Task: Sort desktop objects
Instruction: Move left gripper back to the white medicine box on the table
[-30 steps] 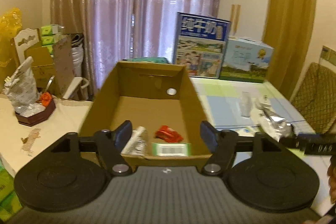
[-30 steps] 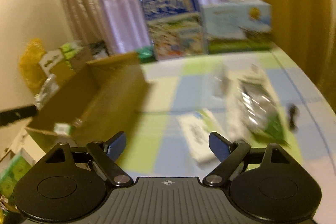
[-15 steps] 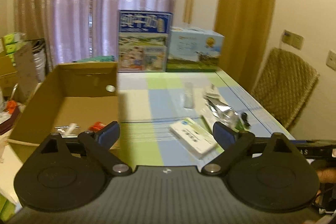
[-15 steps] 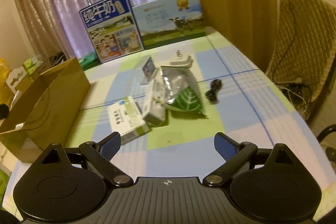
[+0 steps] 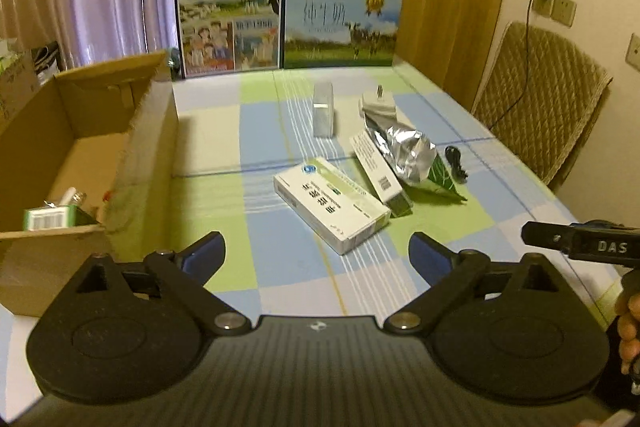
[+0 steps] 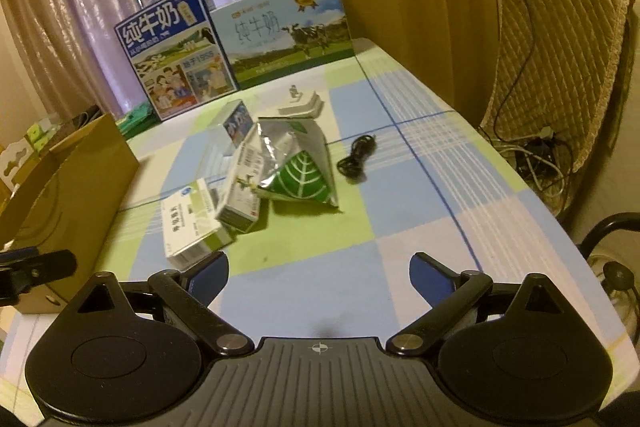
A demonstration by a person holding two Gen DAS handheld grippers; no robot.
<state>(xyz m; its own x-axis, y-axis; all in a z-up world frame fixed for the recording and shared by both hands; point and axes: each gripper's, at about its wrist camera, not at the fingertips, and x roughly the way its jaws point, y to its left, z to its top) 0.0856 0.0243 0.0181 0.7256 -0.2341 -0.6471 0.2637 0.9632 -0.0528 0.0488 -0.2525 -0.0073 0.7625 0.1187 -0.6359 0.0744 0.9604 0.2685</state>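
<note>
We've got the right gripper [image 6: 318,269] hovering over the checked tablecloth [image 6: 420,203], jaws spread wide with nothing between them. Ahead, a loose cluster: a white-and-green medicine box [image 6: 192,223] nearest, a second carton [image 6: 242,193] leaning against it, and a silver-and-green foil pouch [image 6: 298,163] overlapping that carton. Just right of the pouch — a coiled black cable [image 6: 356,157]. The open cardboard box [image 6: 76,179] stands at the left, and two milk cartons [image 6: 240,47] stand upright at the far end.

Blue milk carton [image 5: 230,11] reads "纯牛奶"; right claw [image 5: 580,247] reads "DAS".
</note>
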